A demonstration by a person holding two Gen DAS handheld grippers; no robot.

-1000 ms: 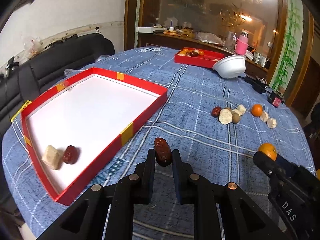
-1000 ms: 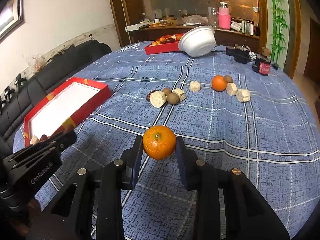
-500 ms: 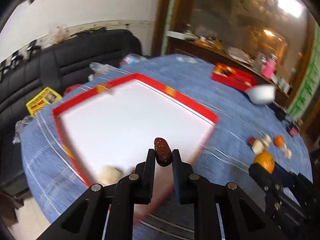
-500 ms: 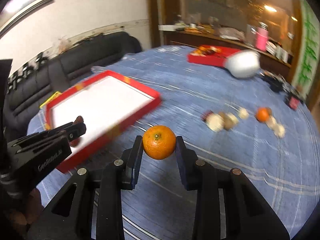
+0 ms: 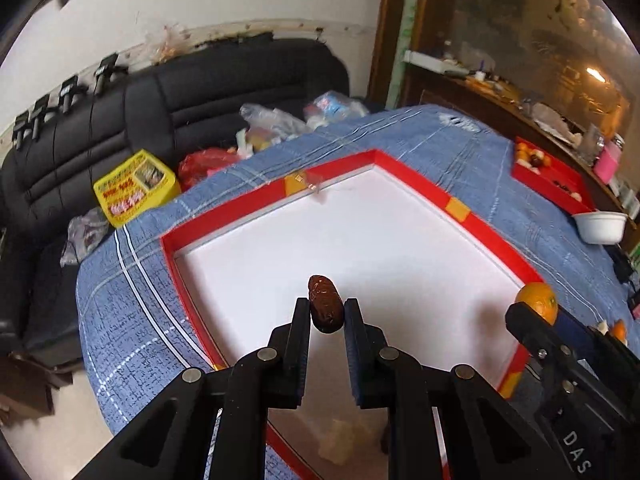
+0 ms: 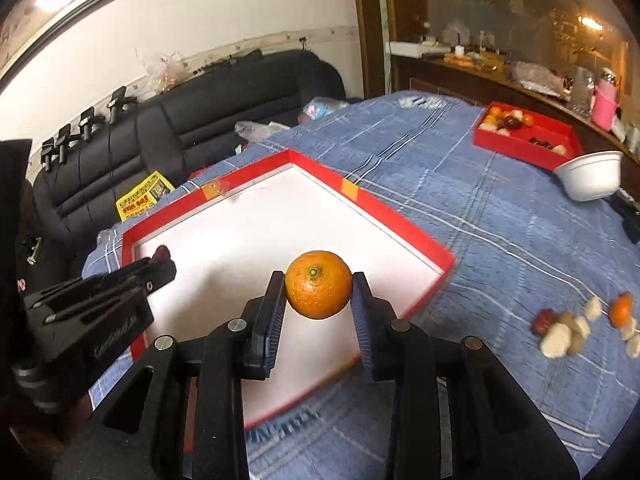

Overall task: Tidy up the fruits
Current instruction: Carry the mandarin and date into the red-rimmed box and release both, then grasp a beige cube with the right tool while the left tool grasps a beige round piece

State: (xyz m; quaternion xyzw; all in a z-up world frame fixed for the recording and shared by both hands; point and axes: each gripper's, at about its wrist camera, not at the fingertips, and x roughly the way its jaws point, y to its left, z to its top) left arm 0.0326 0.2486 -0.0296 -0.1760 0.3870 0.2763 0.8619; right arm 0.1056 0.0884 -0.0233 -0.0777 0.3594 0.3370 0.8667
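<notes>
From my left camera, a black sofa [image 5: 168, 96] sits along the far wall on the left, with a yellow box [image 5: 136, 188] and plastic bags [image 5: 276, 120] on its seat. Next comes the table under a blue checked cloth [image 5: 120, 304], and on it a large red tray [image 5: 224, 208] with a white floor. My left gripper [image 5: 326, 312] hangs over that tray, its jaws nearly together and pressed on a dark brown date [image 5: 325, 303], which sticks up between the pads. A pale lump [image 5: 340, 440] lies on the tray floor below the gripper, blurred, so I cannot tell what it is. Further right, my right gripper [image 6: 319, 286] is over the near right part of the same tray, its jaws partly apart and clamped on an orange [image 6: 319, 284] held stem-up between the blue pads. To the right of the tray, on the cloth, lies a loose cluster of fruit pieces [image 6: 568, 328], blurred, with a second small orange [image 6: 621, 310] among them. At the far right edge of the table stand a smaller red tray [image 6: 528, 148] holding fruit and a tilted white bowl [image 6: 592, 176].
</notes>
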